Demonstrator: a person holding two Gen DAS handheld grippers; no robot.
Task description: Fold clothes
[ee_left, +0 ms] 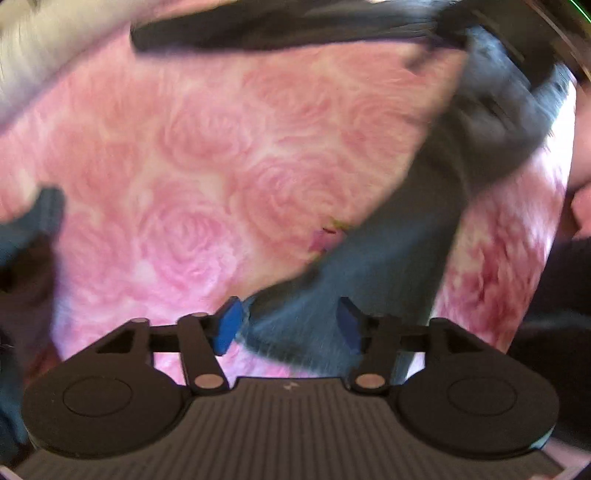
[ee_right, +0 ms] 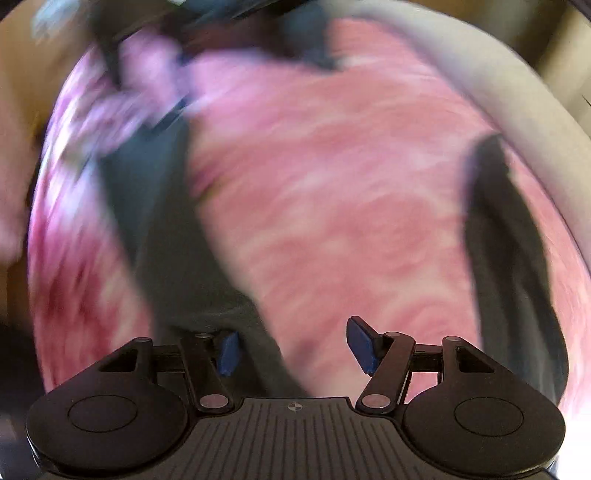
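A dark grey-blue garment (ee_left: 399, 236) lies in a long diagonal band on a pink rose-patterned bedspread (ee_left: 192, 155), running from the upper right down to my left gripper (ee_left: 288, 325). Its lower end sits between the blue pads (ee_left: 227, 326), which stand apart and do not press on it, so this gripper is open. In the blurred right wrist view the same dark cloth (ee_right: 166, 229) runs down the left side and passes under the left pad (ee_right: 228, 350). My right gripper (ee_right: 295, 350) is open above the bedspread (ee_right: 332, 184), holding nothing.
A dark strip of cloth (ee_left: 280, 33) crosses the far edge of the bed, and more dark cloth (ee_left: 33, 221) shows at the left. Pale fabric (ee_left: 37, 55) lies at the upper left. Another dark band (ee_right: 509, 258) runs down the right, beside a beige border (ee_right: 480, 74).
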